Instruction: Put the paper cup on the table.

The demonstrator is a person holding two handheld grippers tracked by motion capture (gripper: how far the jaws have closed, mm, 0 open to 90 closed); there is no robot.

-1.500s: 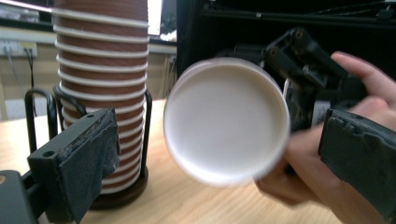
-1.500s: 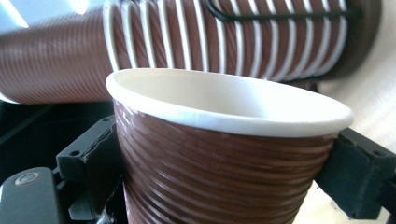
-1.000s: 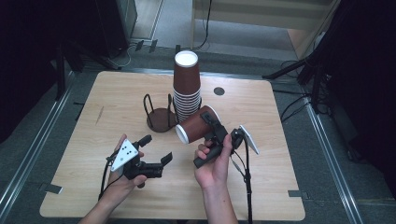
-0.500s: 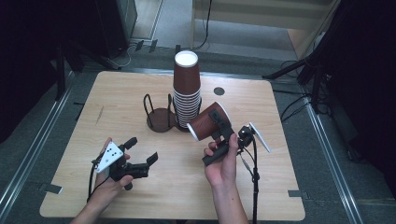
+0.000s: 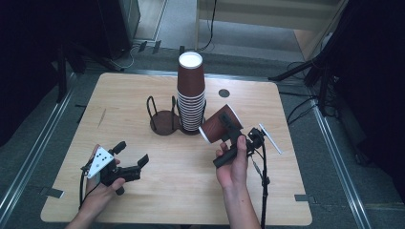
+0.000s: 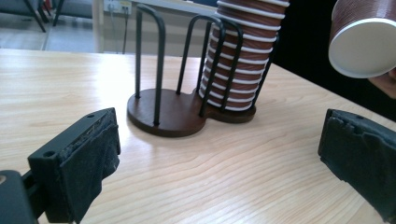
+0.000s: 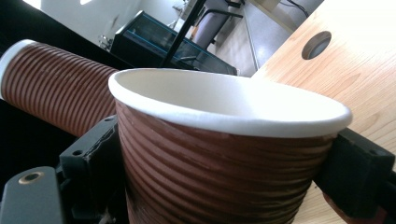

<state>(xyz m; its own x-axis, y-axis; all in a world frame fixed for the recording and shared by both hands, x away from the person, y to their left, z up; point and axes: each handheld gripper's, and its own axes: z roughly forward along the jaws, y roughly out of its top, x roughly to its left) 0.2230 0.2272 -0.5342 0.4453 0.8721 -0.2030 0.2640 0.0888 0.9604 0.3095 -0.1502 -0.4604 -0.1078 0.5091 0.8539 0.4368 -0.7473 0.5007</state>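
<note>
A tall stack of brown ribbed paper cups (image 5: 191, 90) stands in one ring of a black wire holder (image 5: 162, 121) at the table's middle. The holder's other ring is empty. My right gripper (image 5: 225, 128) is shut on a single brown cup (image 5: 217, 126), held tilted just right of the stack with its white mouth facing down-left. In the right gripper view the cup (image 7: 224, 154) sits between both pads of the right gripper (image 7: 224, 165), with the stack (image 7: 56, 93) behind it. My left gripper (image 5: 131, 153) is open low over the table's front left, and its view faces the holder (image 6: 163, 112) and stack (image 6: 243, 60).
The wooden table (image 5: 143, 200) has a round cable hole (image 5: 223, 93) at the back right. A cable hangs from the right gripper over the front edge. Dark stands and floor rails surround the table.
The right gripper has carried the single cup a little to the right, away from the stack. The left gripper has drawn back to the left, still open.
</note>
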